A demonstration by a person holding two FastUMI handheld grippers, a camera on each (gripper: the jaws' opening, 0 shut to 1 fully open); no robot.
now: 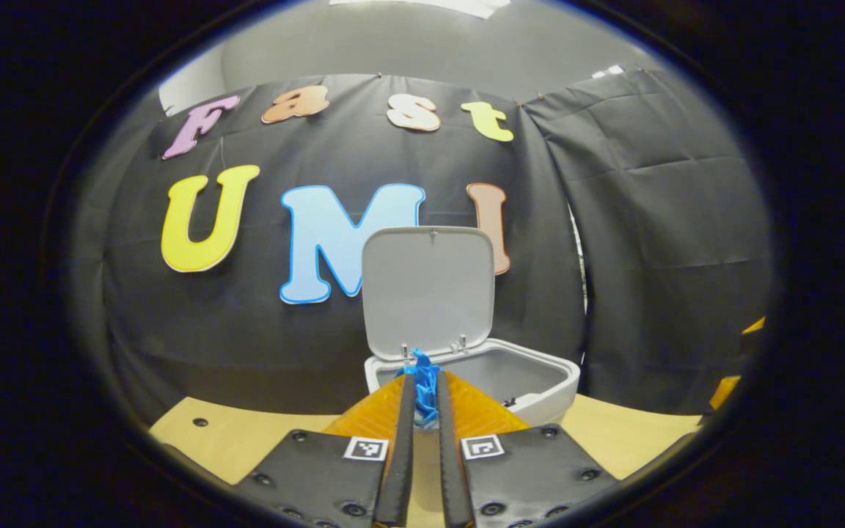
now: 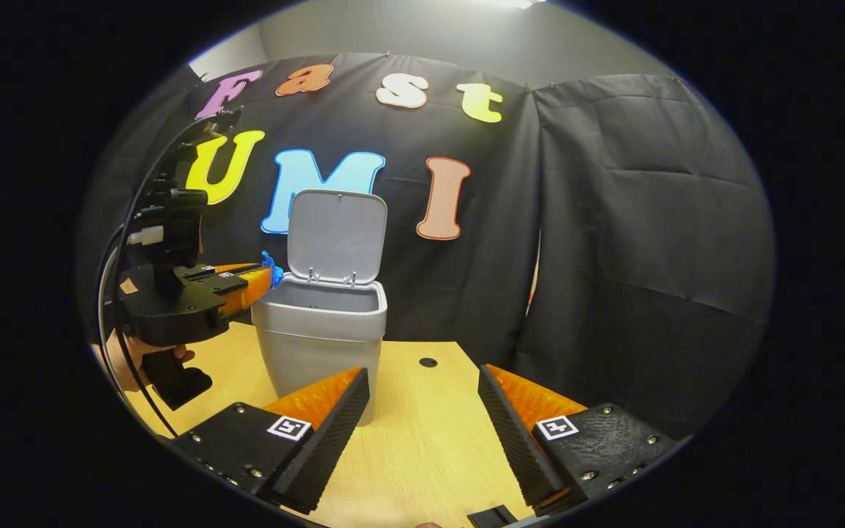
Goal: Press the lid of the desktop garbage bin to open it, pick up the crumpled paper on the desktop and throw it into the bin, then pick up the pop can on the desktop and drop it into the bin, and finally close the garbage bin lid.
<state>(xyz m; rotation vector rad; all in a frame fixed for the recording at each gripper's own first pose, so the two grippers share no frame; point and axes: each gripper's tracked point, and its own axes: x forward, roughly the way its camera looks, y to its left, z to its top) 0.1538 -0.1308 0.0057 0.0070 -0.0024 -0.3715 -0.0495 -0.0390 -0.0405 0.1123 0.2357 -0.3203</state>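
The grey desktop bin [image 2: 320, 337] stands on the wooden table with its lid [image 2: 336, 235] swung up against the black wall. In the left gripper view the open bin [image 1: 540, 370] and raised lid [image 1: 428, 290] are just ahead. My left gripper [image 1: 424, 385] is shut on a blue crumpled paper [image 1: 421, 363], which sticks up between the fingertips at the bin's near rim. The right gripper view shows that left gripper [image 2: 268, 275] held level at the bin's left rim, with the paper [image 2: 270, 265] at its tip. My right gripper [image 2: 422, 381] hovers open over the table, right of the bin.
A hand [image 2: 125, 363] holds the left gripper's handle, and cables trail above it. The wooden table [image 2: 422, 440] has a small round hole [image 2: 428, 362] near the wall. Black cloth walls close the back and right. An orange-yellow shape [image 1: 723, 389] shows at the far right edge.
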